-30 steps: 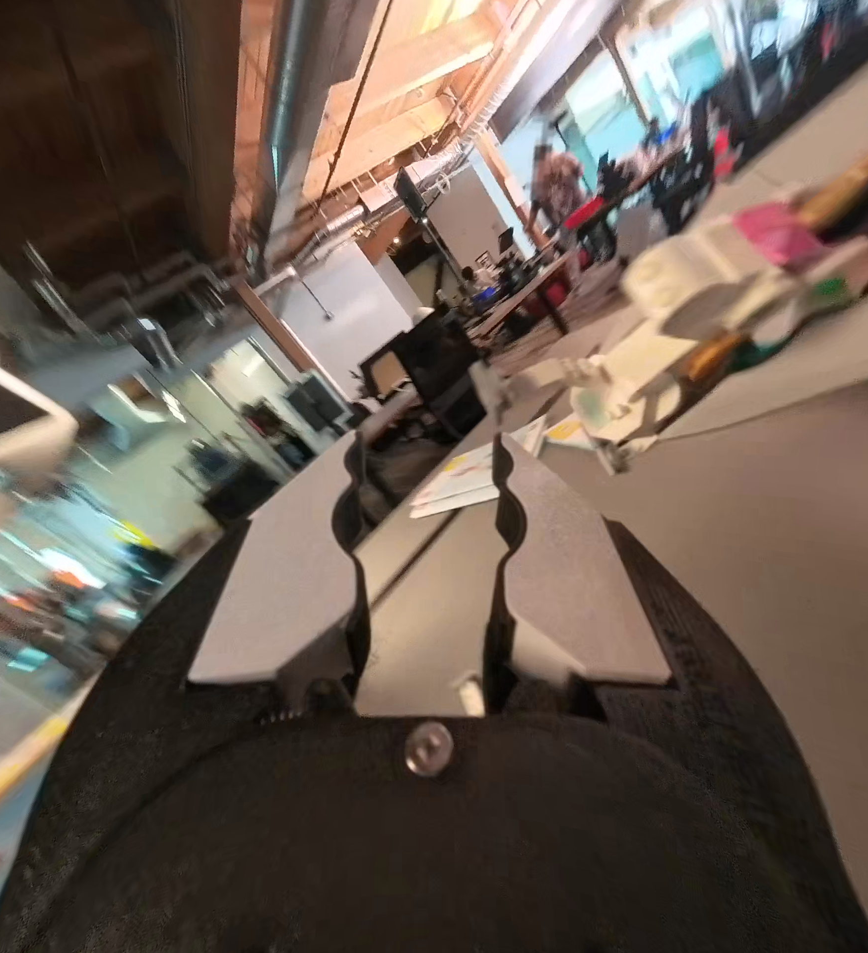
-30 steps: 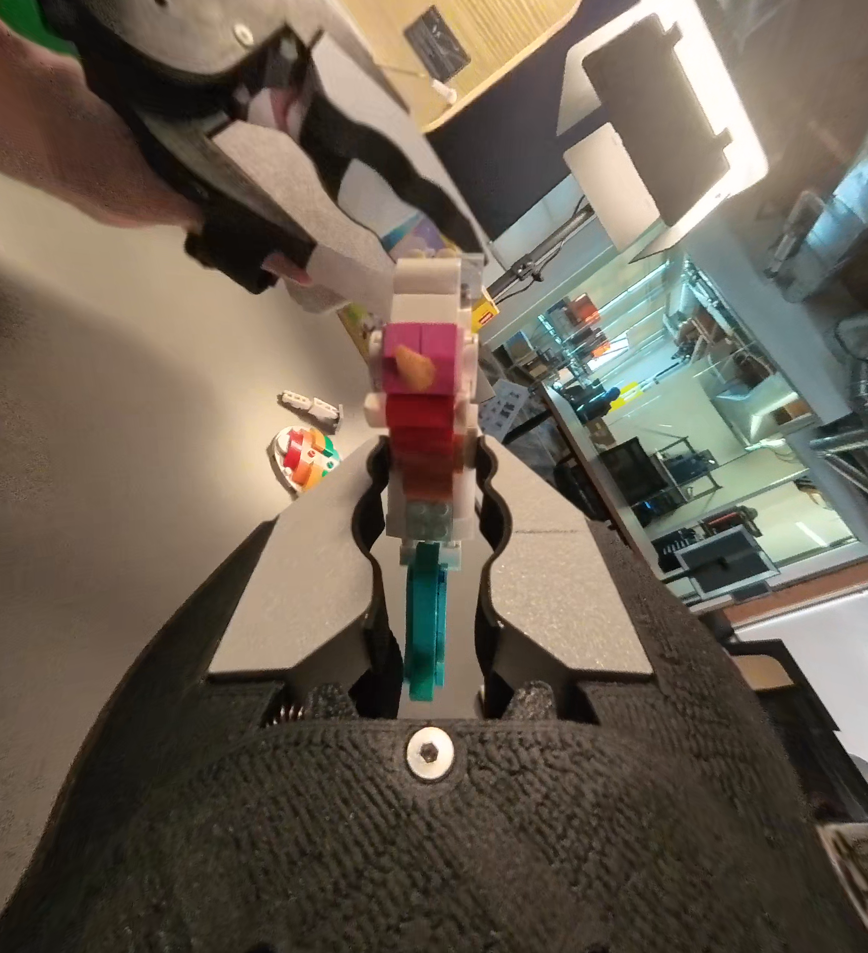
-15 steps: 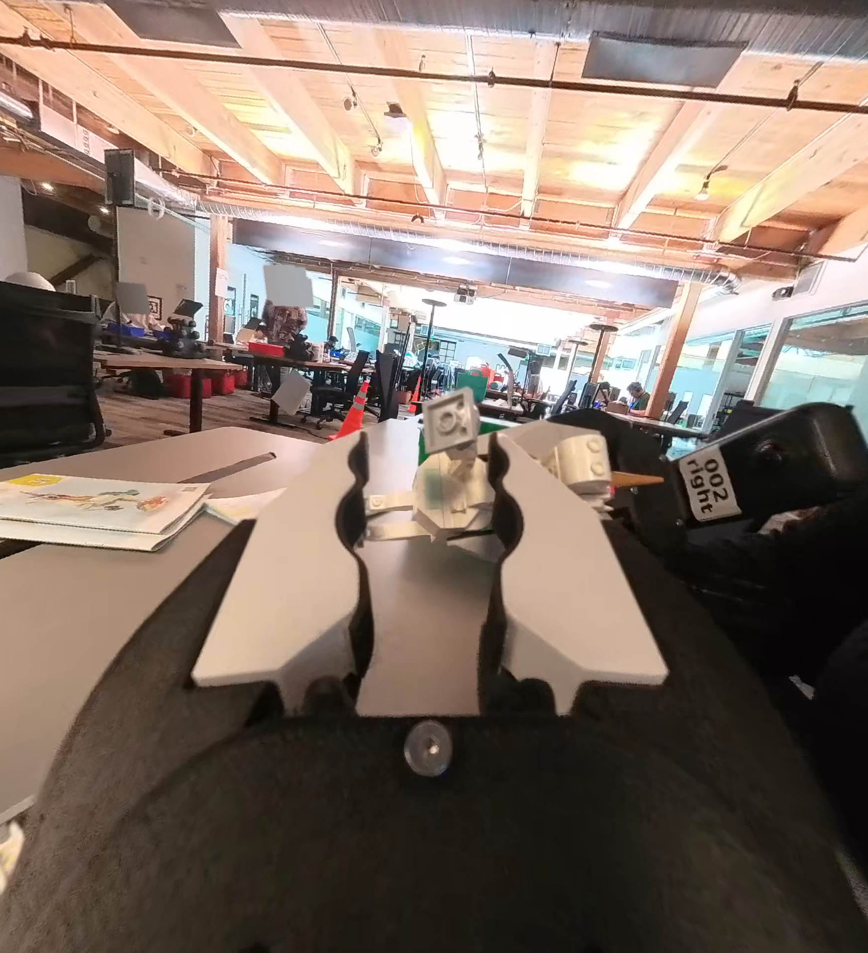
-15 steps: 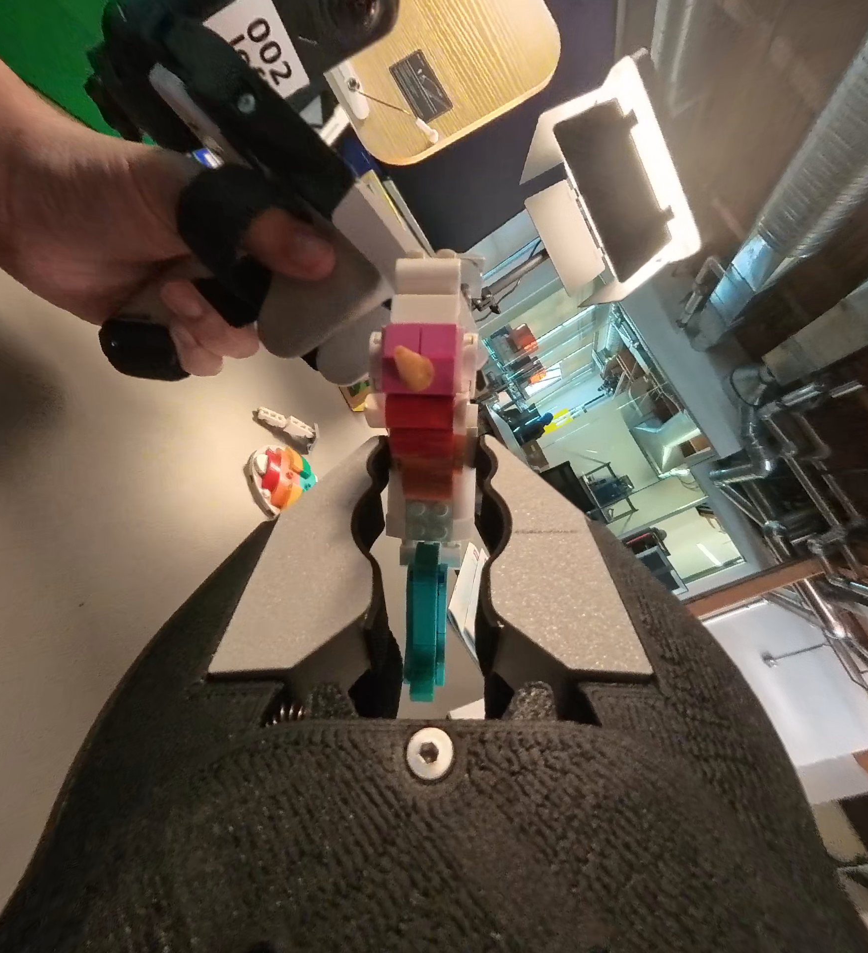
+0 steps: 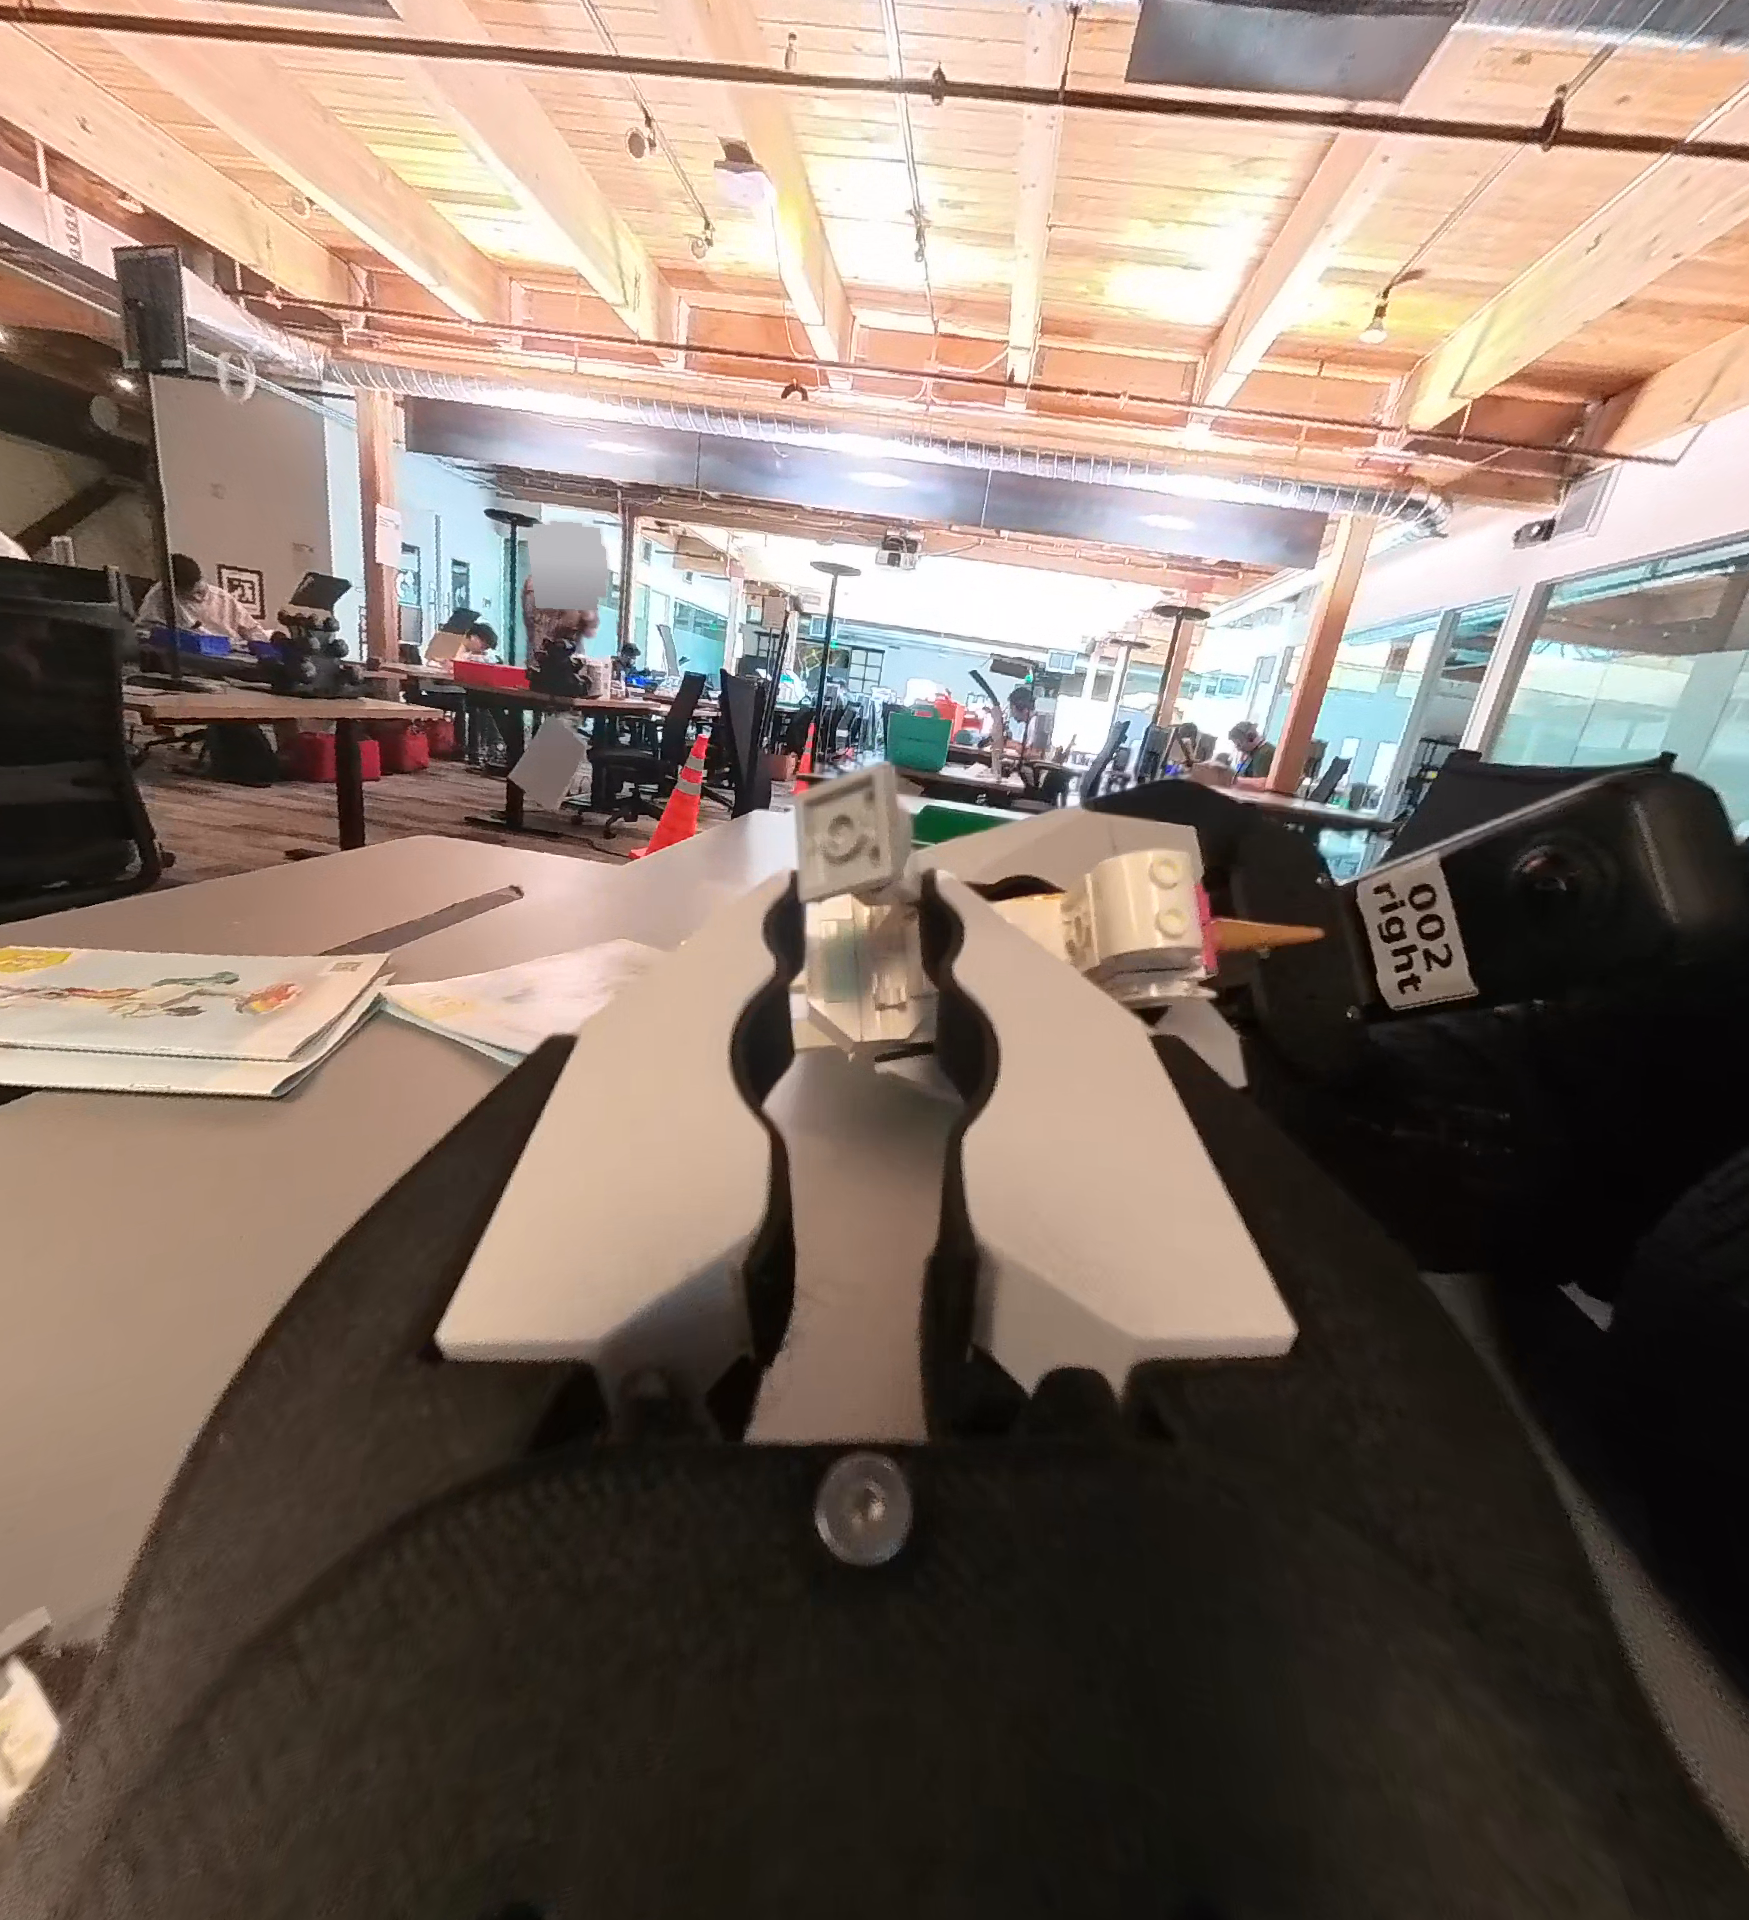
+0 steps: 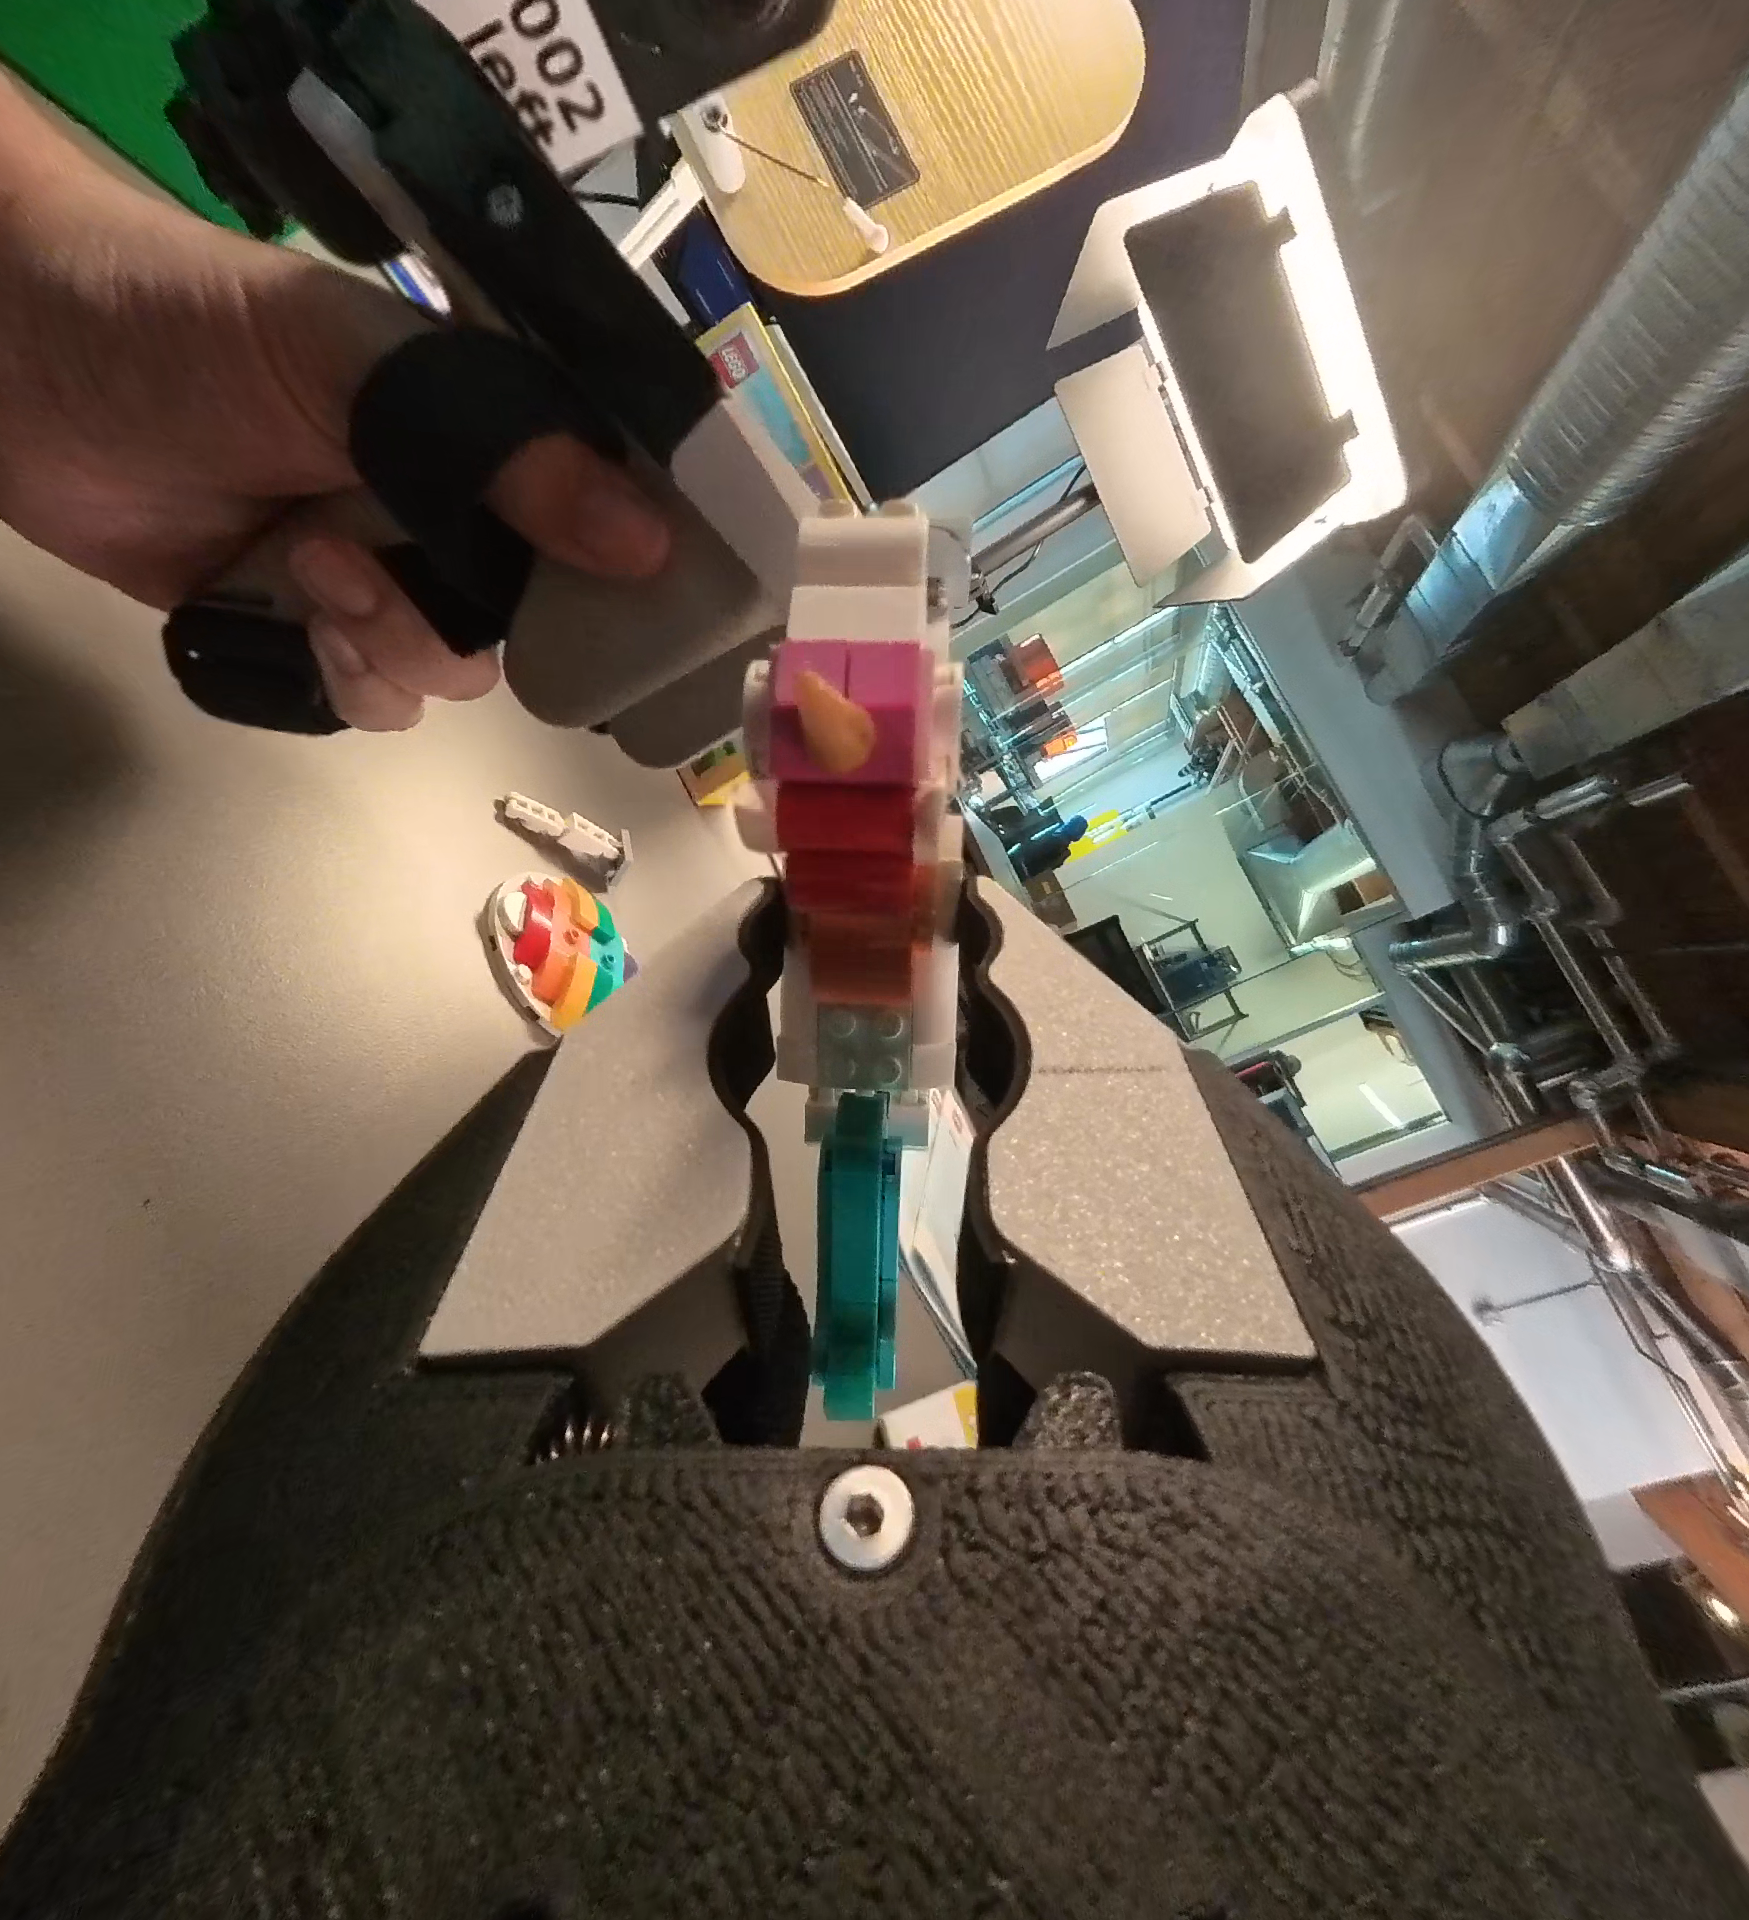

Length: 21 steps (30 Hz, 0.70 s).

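Swinging level from its tilted view, the left gripper now clamps a small grey brick piece just beside the brick unicorn clenched in the right gripper.

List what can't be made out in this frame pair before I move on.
- Left wrist view: the lower part of the grey brick piece in the left gripper is hidden by its fingers.
- Left wrist view: most of the brick unicorn is hidden behind the finger.
- Right wrist view: the left gripper's tips are hidden behind the unicorn; any contact cannot be told.
- Right wrist view: small grey parts on the table are too small to identify.
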Tool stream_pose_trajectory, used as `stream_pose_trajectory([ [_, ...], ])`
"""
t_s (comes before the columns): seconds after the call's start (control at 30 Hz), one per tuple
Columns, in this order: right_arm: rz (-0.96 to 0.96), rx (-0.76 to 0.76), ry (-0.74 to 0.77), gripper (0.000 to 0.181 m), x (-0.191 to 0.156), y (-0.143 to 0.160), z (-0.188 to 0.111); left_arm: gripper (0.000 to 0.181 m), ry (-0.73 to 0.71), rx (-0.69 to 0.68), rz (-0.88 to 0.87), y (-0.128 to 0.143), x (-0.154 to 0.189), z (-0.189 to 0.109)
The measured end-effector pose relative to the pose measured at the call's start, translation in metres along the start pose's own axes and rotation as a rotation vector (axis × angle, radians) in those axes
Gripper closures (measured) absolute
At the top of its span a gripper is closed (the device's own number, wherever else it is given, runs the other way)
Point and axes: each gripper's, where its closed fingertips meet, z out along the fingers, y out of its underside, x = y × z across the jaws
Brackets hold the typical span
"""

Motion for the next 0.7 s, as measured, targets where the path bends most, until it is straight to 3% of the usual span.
stream_pose_trajectory([
  [0.47, -0.084, -0.053, 0.063, 0.148, 0.002, 0.009, 0.004, 0.173, 0.024, -0.039, -0.075, 0.004, -0.001, 0.004],
  [0.6, -0.112, -0.051, 0.067, 0.13, -0.002, 0.009, 0.007, 0.173, 0.034, -0.034, -0.13, 0.006, -0.002, 0.005],
  [0.7, -0.102, -0.074, 0.061, 0.127, -0.003, 0.013, 0.009, 0.174, 0.048, -0.025, -0.162, 0.006, -0.001, 0.006],
])
